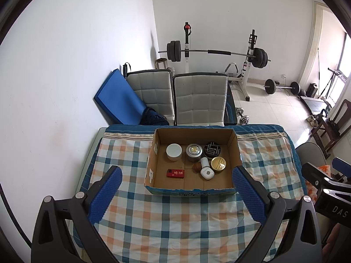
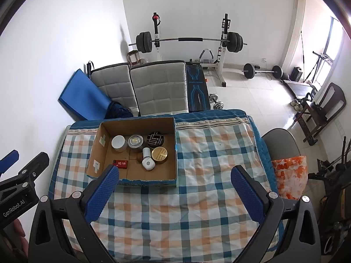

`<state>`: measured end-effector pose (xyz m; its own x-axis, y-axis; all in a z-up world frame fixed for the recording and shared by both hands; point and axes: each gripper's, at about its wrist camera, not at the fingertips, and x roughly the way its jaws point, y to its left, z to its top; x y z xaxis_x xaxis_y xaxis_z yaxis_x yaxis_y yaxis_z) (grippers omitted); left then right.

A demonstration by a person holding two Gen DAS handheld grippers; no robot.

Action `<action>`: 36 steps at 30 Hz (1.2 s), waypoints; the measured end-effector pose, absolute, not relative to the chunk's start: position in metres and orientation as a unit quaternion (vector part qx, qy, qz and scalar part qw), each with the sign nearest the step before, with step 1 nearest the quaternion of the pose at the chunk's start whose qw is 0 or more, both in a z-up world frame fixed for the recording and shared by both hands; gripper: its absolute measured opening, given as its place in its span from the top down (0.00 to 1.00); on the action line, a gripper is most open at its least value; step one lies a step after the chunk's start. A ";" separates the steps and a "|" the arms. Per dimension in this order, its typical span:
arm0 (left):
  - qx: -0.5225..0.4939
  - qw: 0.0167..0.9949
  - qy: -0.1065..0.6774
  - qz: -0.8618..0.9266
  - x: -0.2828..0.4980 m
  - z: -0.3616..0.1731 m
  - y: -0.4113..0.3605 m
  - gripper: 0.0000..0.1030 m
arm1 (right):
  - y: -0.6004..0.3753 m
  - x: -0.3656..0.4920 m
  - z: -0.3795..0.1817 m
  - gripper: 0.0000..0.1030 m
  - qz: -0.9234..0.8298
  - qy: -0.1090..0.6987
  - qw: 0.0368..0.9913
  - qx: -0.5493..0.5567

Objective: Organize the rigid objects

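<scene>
An open cardboard box (image 1: 153, 153) (image 2: 96, 151) stands on the checked tablecloth (image 1: 175, 219) (image 2: 208, 153). Inside it sit a white-lidded jar (image 1: 174, 151) (image 2: 119, 143), a silver tin (image 1: 194, 152) (image 2: 135, 142), a black round tin (image 1: 212, 149) (image 2: 155, 139), a gold tin (image 1: 218, 164) (image 2: 159, 154), a white capsule-shaped item (image 1: 206, 168) (image 2: 148, 160), a small brown object (image 1: 197, 167) and a red flat box (image 1: 175, 173) (image 2: 120, 164). My left gripper (image 1: 176, 173) hangs open above the box's near side, holding nothing. My right gripper (image 2: 174, 173) is open and empty, right of the box.
Two padded grey chairs (image 1: 200, 98) (image 2: 162, 89) stand behind the table, with a blue mat (image 1: 118, 98) against the wall. A barbell rack (image 1: 219, 52), dumbbells and other gym gear occupy the floor beyond. An orange-patterned bag (image 2: 289, 177) rests on a chair at the table's right.
</scene>
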<state>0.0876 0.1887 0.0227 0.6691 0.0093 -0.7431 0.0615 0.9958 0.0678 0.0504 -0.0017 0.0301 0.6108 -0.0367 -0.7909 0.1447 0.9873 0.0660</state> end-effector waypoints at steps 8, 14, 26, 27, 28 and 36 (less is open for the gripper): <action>0.044 0.913 0.406 -0.014 0.087 0.023 0.188 0.00 | -0.002 0.050 0.031 0.00 -0.049 0.438 0.895 0.062; 0.043 0.913 0.405 -0.015 0.087 0.022 0.188 0.00 | -0.003 0.050 0.031 0.00 -0.051 0.436 0.896 0.063; 0.045 0.911 0.410 -0.016 0.086 0.023 0.182 0.00 | -0.002 0.050 0.031 0.00 -0.055 0.441 0.893 0.068; 0.045 0.911 0.410 -0.016 0.086 0.023 0.182 0.00 | -0.002 0.050 0.031 0.00 -0.056 0.441 0.893 0.068; 0.045 0.911 0.410 -0.016 0.086 0.024 0.181 0.00 | -0.002 0.050 0.030 0.00 -0.057 0.441 0.893 0.068; 0.042 0.912 0.408 -0.016 0.087 0.021 0.183 0.00 | -0.002 0.051 0.029 0.00 -0.058 0.440 0.893 0.070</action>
<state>0.0870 0.1829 0.0211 0.6658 0.0056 -0.7461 0.0638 0.9959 0.0645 0.0506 -0.0022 0.0286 0.6055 -0.0425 -0.7947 0.1651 0.9836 0.0732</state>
